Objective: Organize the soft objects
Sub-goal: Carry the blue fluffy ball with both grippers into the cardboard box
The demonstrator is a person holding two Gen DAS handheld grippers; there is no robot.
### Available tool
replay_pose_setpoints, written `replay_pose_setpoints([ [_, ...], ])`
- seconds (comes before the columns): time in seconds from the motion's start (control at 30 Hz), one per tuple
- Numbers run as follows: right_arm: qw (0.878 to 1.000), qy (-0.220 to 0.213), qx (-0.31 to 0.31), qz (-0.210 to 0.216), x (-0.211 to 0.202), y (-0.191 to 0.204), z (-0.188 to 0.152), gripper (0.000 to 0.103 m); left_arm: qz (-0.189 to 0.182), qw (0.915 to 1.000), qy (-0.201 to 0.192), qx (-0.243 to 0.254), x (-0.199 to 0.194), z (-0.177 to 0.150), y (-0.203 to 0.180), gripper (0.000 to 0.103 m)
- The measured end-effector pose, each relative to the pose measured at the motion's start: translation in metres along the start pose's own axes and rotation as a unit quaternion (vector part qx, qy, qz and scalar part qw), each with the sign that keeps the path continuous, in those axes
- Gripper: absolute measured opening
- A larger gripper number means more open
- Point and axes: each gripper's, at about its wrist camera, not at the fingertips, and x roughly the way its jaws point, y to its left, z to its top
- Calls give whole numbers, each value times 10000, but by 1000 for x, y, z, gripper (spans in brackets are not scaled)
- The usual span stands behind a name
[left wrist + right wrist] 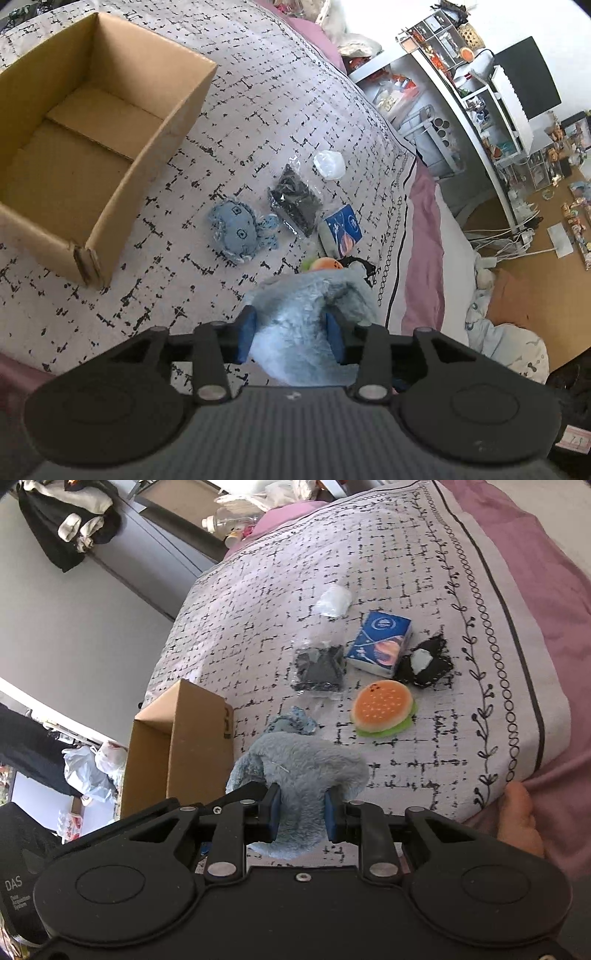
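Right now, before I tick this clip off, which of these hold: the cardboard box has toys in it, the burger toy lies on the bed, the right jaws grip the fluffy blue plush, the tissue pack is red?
1. The cardboard box has toys in it. False: it is empty.
2. The burger toy lies on the bed. True.
3. The right gripper has its jaws closed on the fluffy blue plush. True.
4. The tissue pack is red. False: it is blue.

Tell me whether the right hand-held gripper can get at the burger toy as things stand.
Probably not yet: the right hand-held gripper is shut on the grey plush. The burger toy lies uncovered on the bedspread.
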Motion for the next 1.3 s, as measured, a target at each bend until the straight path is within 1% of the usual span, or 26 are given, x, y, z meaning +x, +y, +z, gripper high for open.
replay_pose_setpoints([
  [0.33,9996,-114,-195,196,-1,39,12,23,19,9990,-437,121,-31,21,2,33],
  [0.6,9986,-176,-310,385,7,76,17,23,103,9971,-729,165,-57,40,13,33],
  [0.93,9974,-169,-395,573,24,118,14,24,178,9954,-941,102,-86,65,38,33],
  [1.3,9963,61,-508,689,57,158,8,24,398,9936,-1057,-67,-106,87,77,33],
])
